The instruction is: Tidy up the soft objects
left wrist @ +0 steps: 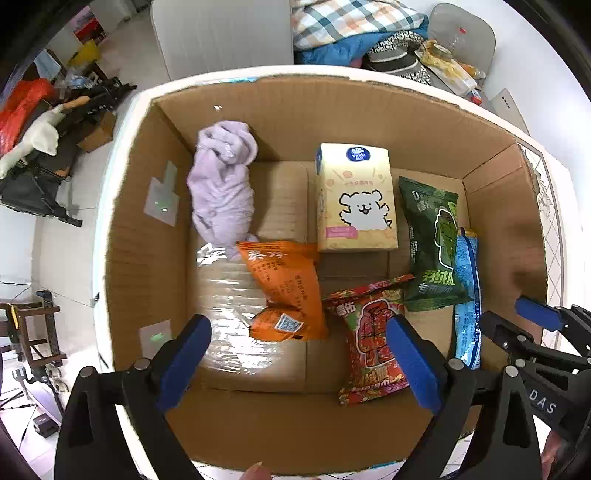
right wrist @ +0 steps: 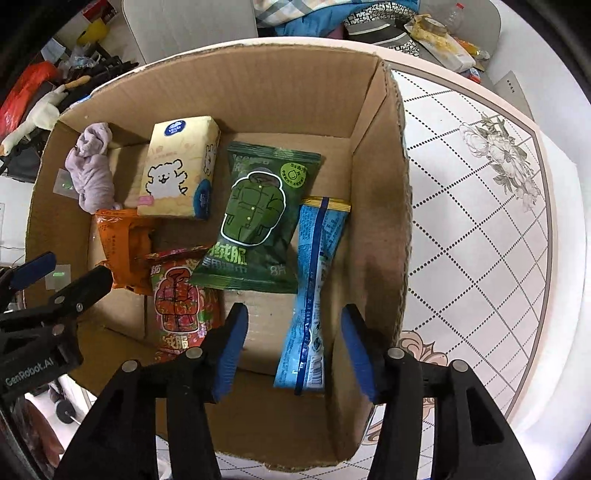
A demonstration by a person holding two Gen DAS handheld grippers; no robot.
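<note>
An open cardboard box (left wrist: 144, 266) (right wrist: 380, 206) holds a lilac cloth (left wrist: 221, 184) (right wrist: 92, 173), a yellow tissue pack with a white dog (left wrist: 354, 199) (right wrist: 177, 170), an orange packet (left wrist: 288, 288) (right wrist: 122, 243), a red packet (left wrist: 373, 339) (right wrist: 177, 302), a green packet (left wrist: 432, 247) (right wrist: 258, 221) and a blue packet (left wrist: 467, 295) (right wrist: 314, 295). My left gripper (left wrist: 299, 362) is open and empty above the box's near side. My right gripper (right wrist: 295, 350) is open and empty over the blue packet's near end; it also shows in the left wrist view (left wrist: 509, 314).
The box stands on a round white table (right wrist: 480, 221) with a diamond and flower pattern. Chairs with piled clothes (left wrist: 351, 29) stand behind. Clutter and a plush toy (left wrist: 37, 136) lie on the floor at the left.
</note>
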